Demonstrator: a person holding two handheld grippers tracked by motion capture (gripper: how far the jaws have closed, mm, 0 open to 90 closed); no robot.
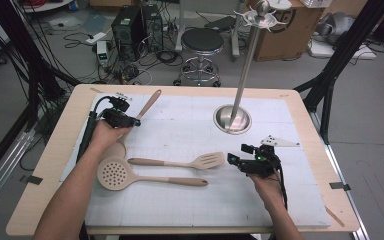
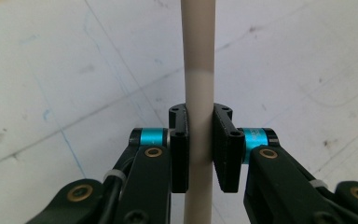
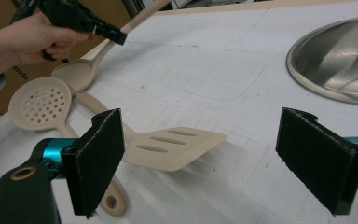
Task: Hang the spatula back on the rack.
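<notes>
My left gripper (image 1: pixel 135 121) is shut on the handle of a beige spoon (image 1: pixel 149 104) at the mat's far left. In the left gripper view the handle (image 2: pixel 198 56) runs straight up between the two pads (image 2: pixel 179 149). The spoon's bowl (image 3: pixel 77 74) rests on the mat below the person's hand. A slotted spatula (image 1: pixel 210 160) lies mid-table, head to the right. My right gripper (image 1: pixel 233 159) stands open just right of the head, and the spatula's head (image 3: pixel 177 147) lies just beyond its wide-apart pads (image 3: pixel 98 158). A perforated skimmer (image 1: pixel 112 173) lies near the front left.
A steel stand with a round base (image 1: pixel 232 120) and a tall pole (image 1: pixel 247 60) rises at the back right of the white mat (image 1: pixel 190 210). The wooden table edge (image 1: pixel 45 165) frames the mat. A stool (image 1: pixel 201 42) and cables sit on the floor beyond.
</notes>
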